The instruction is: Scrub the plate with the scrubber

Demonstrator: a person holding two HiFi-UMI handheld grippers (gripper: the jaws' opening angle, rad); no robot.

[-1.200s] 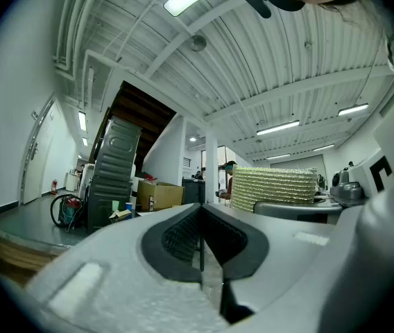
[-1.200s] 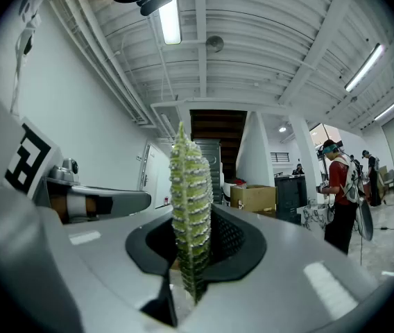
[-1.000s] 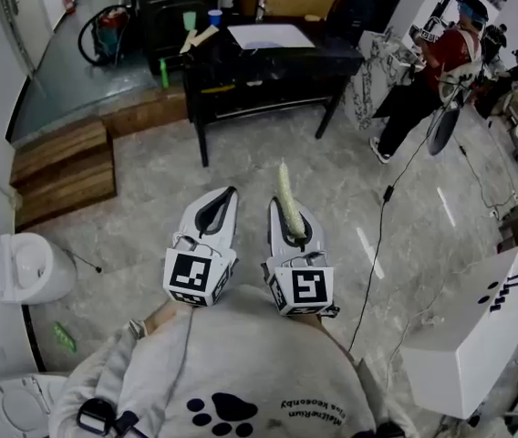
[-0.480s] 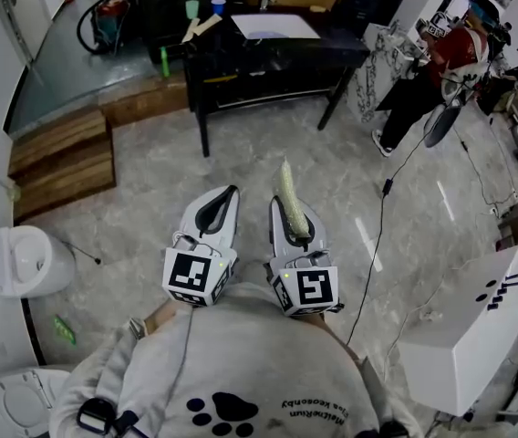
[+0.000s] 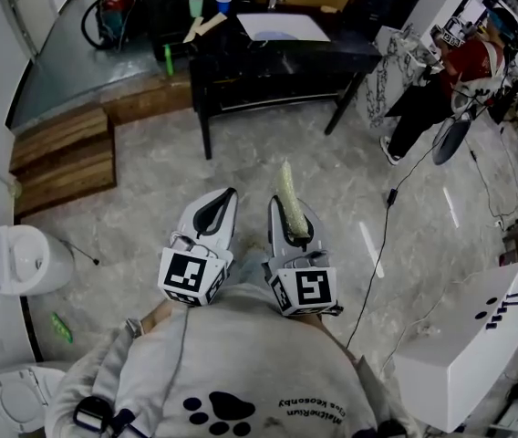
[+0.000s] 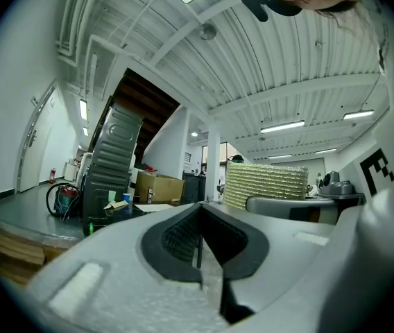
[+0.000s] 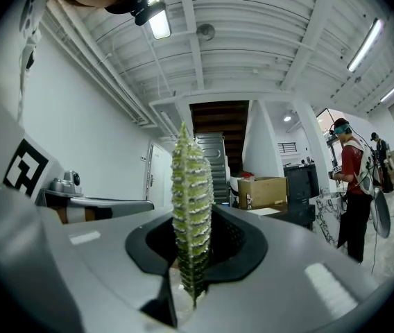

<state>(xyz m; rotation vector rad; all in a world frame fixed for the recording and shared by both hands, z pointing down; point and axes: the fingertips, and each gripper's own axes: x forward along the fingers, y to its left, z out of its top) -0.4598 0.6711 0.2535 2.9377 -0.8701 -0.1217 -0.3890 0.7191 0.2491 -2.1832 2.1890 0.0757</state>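
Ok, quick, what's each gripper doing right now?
Left gripper: shut, nothing in it.
Right gripper: shut on the scrubber.

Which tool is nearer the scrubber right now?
Right. The right tool is clamped on the scrubber, which sticks out past its tips. The left tool, shut and empty, is alongside, not touching it.

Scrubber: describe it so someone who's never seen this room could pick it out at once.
Nearer than the black table, the person holds two white grippers side by side. The scrubber is the yellow-green mesh pad standing on edge, clamped in the right gripper; the left gripper is shut on nothing.
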